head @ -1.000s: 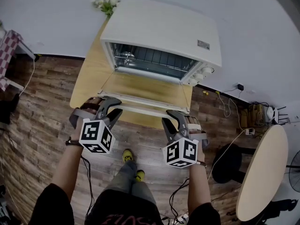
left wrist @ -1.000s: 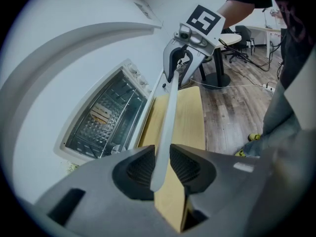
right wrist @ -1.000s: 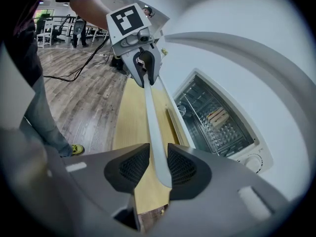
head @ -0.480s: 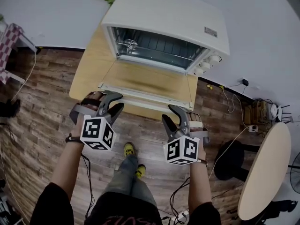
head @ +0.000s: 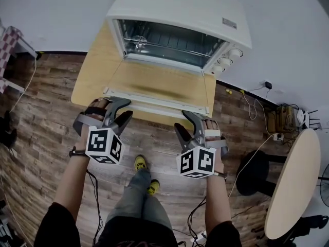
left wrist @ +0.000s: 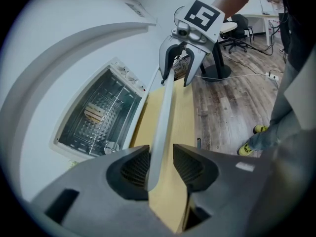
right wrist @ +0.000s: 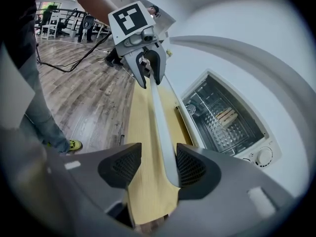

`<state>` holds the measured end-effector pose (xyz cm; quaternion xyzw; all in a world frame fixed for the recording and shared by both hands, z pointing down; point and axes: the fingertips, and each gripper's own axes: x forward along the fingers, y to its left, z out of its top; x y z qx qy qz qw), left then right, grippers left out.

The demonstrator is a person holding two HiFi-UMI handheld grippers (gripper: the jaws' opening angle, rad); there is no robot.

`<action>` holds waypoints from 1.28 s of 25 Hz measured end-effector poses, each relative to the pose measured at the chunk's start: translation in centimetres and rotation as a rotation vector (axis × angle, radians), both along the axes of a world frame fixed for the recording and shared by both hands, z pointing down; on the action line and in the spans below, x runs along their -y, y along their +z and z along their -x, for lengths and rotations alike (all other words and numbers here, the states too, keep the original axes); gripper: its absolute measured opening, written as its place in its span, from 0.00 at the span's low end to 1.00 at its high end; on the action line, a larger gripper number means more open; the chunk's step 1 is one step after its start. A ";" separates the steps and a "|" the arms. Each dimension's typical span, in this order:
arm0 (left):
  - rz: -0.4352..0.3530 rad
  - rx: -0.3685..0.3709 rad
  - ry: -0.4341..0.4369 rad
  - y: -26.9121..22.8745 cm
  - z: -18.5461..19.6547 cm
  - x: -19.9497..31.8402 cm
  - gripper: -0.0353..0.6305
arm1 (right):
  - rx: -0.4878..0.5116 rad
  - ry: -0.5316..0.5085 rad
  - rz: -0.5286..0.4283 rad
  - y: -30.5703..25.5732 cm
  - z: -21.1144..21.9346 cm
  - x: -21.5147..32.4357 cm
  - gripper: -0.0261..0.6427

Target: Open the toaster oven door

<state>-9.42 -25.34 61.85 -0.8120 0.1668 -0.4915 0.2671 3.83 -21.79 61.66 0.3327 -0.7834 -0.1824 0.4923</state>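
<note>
A white box-shaped metal toaster oven is seen at the back of a light wooden worktop, against a white wall. Its glass door is folded fully down and lies about level over the front part of the worktop, so that the dark chamber with a wire rack is exposed. Along the front edge of the door a long pale grey handle bar is mounted. The left claw is placed near the left end of this bar and the right claw near its right end, well apart from each other. In the left gripper view the handle bar is seen to run between the two dark jaws of the left claw. The jaws are partly apart: the bar is close against the jaw at the left of the picture and a gap is left at the other one, so nothing is clamped. In the right gripper view the same is shown for the right claw: the bar lies beside the jaw at the right of the picture, with free space at the other jaw. A small pale brown ribbed piece is seen inside the oven; what it is cannot be told. White round knobs are placed at the right of the opening.
</note>
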 end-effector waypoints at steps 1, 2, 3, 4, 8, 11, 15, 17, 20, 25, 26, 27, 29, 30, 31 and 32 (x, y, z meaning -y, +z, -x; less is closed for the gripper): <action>-0.009 -0.001 -0.001 0.2 0.0 -0.1 0.26 | -0.004 -0.001 -0.006 0.2 0.0 -0.1 0.36; -0.016 -0.002 -0.002 0.4 0.0 -0.1 0.27 | -0.007 -0.003 -0.011 0.5 0.0 -0.2 0.37; -0.023 -0.003 -0.004 0.7 -0.1 -0.2 0.27 | -0.010 -0.004 -0.018 0.7 0.0 -0.3 0.38; -0.028 -0.004 -0.004 1.0 -0.1 -0.3 0.28 | -0.011 -0.005 -0.024 1.1 0.0 -0.3 0.38; -0.052 -0.011 -0.011 2.1 -0.1 -0.6 0.30 | -0.015 -0.011 -0.050 2.2 0.0 -0.6 0.40; -0.080 -0.020 -0.026 2.6 -0.1 -0.7 0.30 | -0.018 -0.015 -0.069 2.6 0.0 -0.8 0.40; -0.104 -0.025 -0.037 3.2 -0.1 -0.9 0.30 | -0.022 -0.020 -0.085 3.3 0.1 -1.1 0.41; -0.113 -0.027 -0.041 3.6 -0.2 -0.9 0.31 | -0.022 -0.022 -0.094 3.6 0.1 -1.1 0.41; -0.129 -0.031 -0.051 4.2 -0.2 -1.0 0.33 | -0.024 -0.027 -0.106 4.3 0.2 -1.2 0.43; -0.158 -0.040 -0.068 5.3 -0.2 -1.2 0.36 | -0.030 -0.044 -0.130 5.3 0.3 -1.5 0.46; -0.164 -0.041 -0.069 5.4 -0.2 -1.2 0.36 | -0.032 -0.045 -0.135 5.5 0.3 -1.5 0.46; -0.170 -0.043 -0.070 5.6 -0.2 -1.2 0.37 | -0.035 -0.047 -0.139 5.7 0.3 -1.5 0.46; -0.183 -0.048 -0.073 6.0 -0.3 -1.1 0.37 | -0.042 -0.052 -0.145 6.1 0.3 -1.6 0.48; -0.190 -0.051 -0.074 6.2 -0.2 -1.1 0.37 | -0.044 -0.055 -0.150 6.4 0.3 -1.6 0.49; -0.196 -0.053 -0.076 6.4 -0.3 -1.1 0.37 | -0.046 -0.056 -0.155 6.6 0.3 -1.6 0.49; -0.202 -0.056 -0.077 6.6 -0.3 -1.1 0.37 | -0.048 -0.055 -0.161 6.7 0.3 -1.6 0.49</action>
